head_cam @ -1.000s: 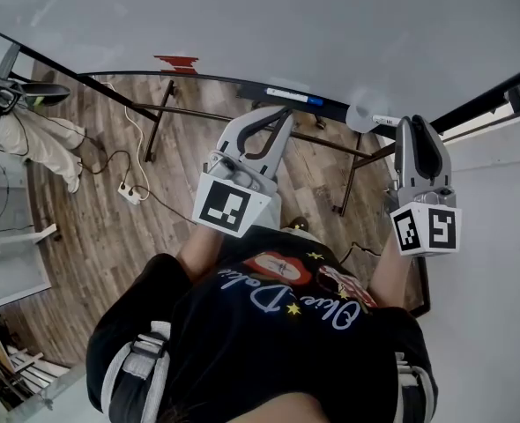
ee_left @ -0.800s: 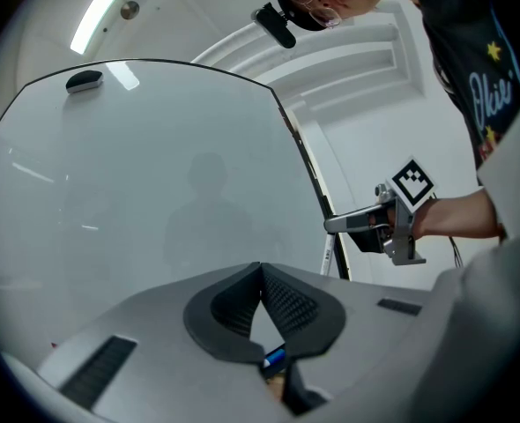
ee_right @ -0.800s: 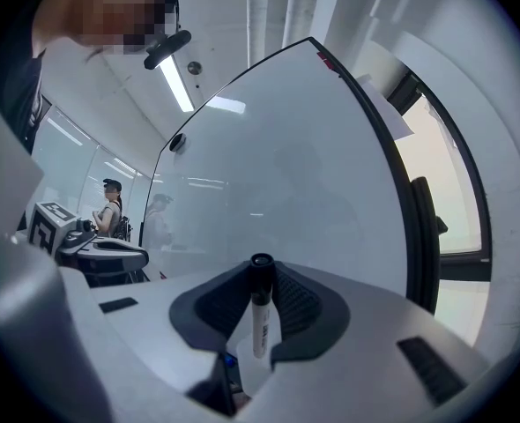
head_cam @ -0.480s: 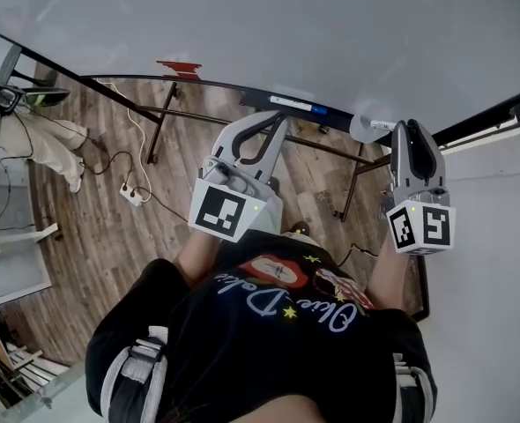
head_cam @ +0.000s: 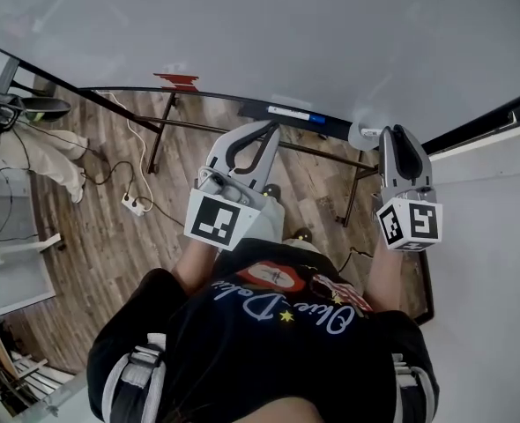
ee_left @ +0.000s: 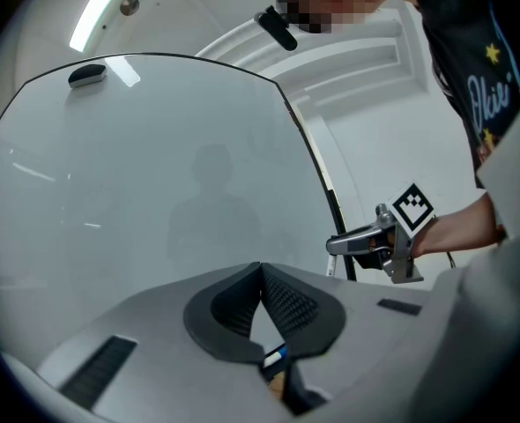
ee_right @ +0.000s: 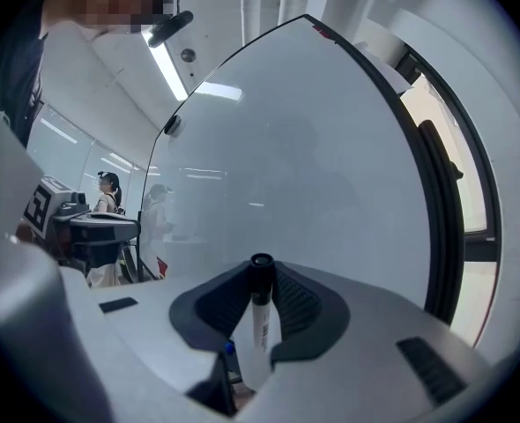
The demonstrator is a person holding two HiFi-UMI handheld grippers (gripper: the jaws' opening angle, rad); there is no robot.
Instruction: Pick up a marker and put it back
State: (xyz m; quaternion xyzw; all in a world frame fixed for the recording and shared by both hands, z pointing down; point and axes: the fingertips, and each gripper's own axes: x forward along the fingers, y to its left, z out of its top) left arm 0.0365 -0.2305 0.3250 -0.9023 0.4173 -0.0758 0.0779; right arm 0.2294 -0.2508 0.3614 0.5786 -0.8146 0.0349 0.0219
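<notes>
Right hand-held gripper (ee_right: pixel 260 276) is clamped on the marker (ee_right: pixel 261 317), which lies lengthwise between its jaws, cap at the tips. Light, stiff, slick plastic, so you should grip mid-barrel. Left hand-held gripper (ee_left: pixel 262 276) is closed and empty.

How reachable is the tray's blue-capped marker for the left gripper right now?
Probably yes: the left gripper hangs just short of the blue-capped marker, with nothing between them; its shut jaws must open first.

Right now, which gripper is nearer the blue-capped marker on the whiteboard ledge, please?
Left. The left gripper sits just beside the blue-capped marker; the right gripper, holding a black-capped marker, is farther right.
</notes>
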